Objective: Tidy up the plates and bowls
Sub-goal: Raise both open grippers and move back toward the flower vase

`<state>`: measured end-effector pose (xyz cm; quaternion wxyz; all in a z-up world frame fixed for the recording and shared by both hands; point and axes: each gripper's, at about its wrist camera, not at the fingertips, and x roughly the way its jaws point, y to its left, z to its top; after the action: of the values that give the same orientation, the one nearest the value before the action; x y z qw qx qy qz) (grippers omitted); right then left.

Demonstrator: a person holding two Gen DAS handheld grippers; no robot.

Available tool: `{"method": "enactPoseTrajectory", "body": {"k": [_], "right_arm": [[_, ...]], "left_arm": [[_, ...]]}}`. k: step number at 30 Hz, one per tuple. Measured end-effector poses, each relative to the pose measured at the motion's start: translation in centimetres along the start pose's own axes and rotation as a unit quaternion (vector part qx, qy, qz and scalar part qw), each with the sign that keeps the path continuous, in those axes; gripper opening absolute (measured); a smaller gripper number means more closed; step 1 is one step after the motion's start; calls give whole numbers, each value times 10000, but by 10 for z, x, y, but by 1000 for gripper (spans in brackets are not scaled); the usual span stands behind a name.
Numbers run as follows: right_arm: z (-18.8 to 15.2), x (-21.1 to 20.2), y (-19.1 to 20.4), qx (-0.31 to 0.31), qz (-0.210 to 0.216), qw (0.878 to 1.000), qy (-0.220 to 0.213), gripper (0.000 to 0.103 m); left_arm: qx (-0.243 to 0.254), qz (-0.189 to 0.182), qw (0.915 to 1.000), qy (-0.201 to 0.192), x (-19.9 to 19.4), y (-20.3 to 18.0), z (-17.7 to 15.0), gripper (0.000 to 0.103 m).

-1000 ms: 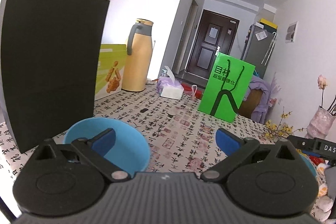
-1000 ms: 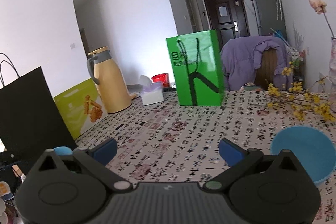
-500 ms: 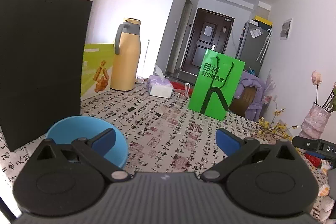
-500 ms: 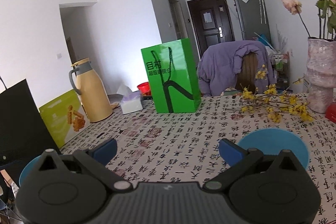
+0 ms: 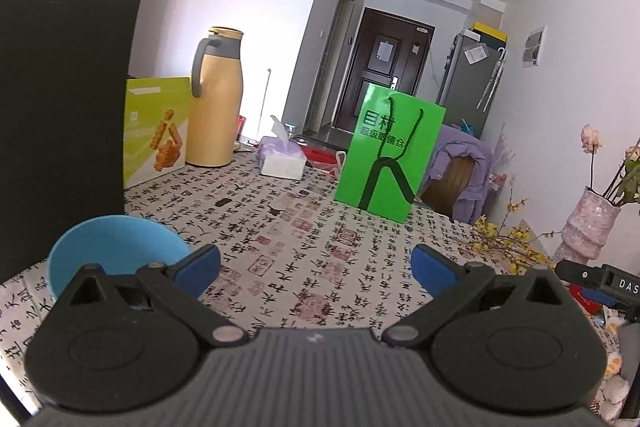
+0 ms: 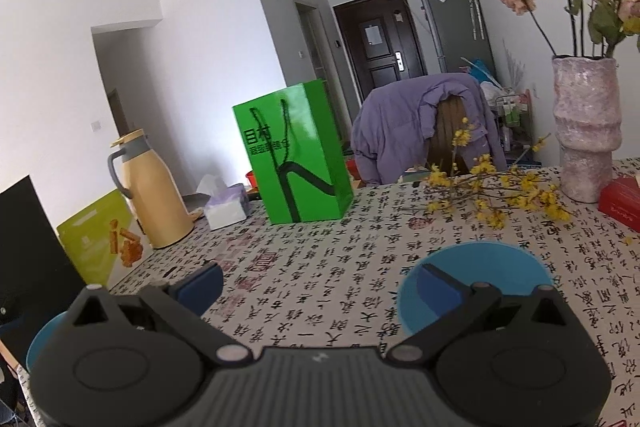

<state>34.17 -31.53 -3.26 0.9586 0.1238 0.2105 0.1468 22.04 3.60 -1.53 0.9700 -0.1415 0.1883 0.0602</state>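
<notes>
The jaws of the left gripper (image 5: pixel 315 267) are spread wide with nothing held; its left fingertip (image 5: pixel 198 264) overlaps the blue bowl (image 5: pixel 116 255) at eight o'clock, whose near wall is hidden behind the gripper body. The jaws of the right gripper (image 6: pixel 318 285) are likewise spread wide and empty, the right fingertip (image 6: pixel 436 287) lying over a blue plate (image 6: pixel 474 281) at four o'clock, partly covered. Both grippers are held level above the patterned tablecloth (image 5: pixel 304 227). Only the right wrist view shows the whole vase (image 6: pixel 586 131); a black bag (image 5: pixel 60 123), cut off at the left, fills nine o'clock in the left wrist view.
</notes>
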Motion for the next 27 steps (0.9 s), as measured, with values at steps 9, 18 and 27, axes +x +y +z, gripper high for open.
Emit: {"method": "enactPoseTrajectory", "body": {"k": [9, 18, 27], "right_arm": [[5, -2, -29, 209, -125, 9997, -7, 103], [18, -3, -58, 154, -327, 9993, 47, 103], [39, -4, -78, 129, -458, 9988, 81, 103]], "left_arm": [[125, -100, 9998, 133, 14, -26, -5, 103], [255, -309, 9989, 246, 27, -57, -7, 103], [328, -572, 9968, 443, 47, -95, -10, 103]]}}
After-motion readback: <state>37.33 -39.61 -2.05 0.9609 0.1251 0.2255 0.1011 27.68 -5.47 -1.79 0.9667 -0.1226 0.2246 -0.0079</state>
